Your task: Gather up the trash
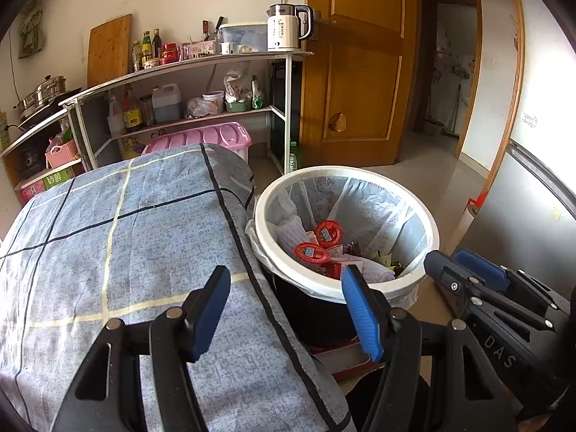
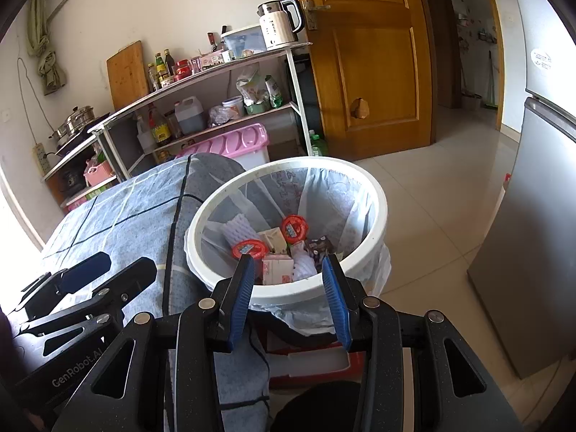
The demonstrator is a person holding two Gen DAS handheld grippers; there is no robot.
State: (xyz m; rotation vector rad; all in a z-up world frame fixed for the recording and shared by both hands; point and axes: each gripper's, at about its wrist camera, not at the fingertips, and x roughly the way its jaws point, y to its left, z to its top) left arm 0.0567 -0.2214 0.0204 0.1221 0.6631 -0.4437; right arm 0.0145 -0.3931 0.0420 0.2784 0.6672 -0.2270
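A white-rimmed trash bin [image 1: 424, 216] with a clear liner stands beside a table under a blue checked cloth [image 1: 118, 237]. Inside lie red-lidded cups [image 1: 328, 233], small cartons and wrappers. The bin also shows in the right wrist view [image 2: 378, 212], with a red-lidded cup [image 2: 295, 228] and a carton [image 2: 276, 269] in it. My left gripper [image 1: 288, 311] is open and empty, over the cloth's edge and the bin's near side. My right gripper [image 2: 289, 297] is open and empty, just at the bin's near rim. Each gripper shows in the other's view: the right [image 1: 464, 270], the left [image 2: 108, 270].
A metal shelf rack [image 1: 201, 72] with bottles, a kettle [image 1: 286, 28] and a pink box [image 1: 212, 138] stands behind the table. A wooden door [image 1: 360, 72] is at the back. A grey fridge [image 2: 536, 234] stands at the right. Tiled floor [image 2: 432, 194] lies between.
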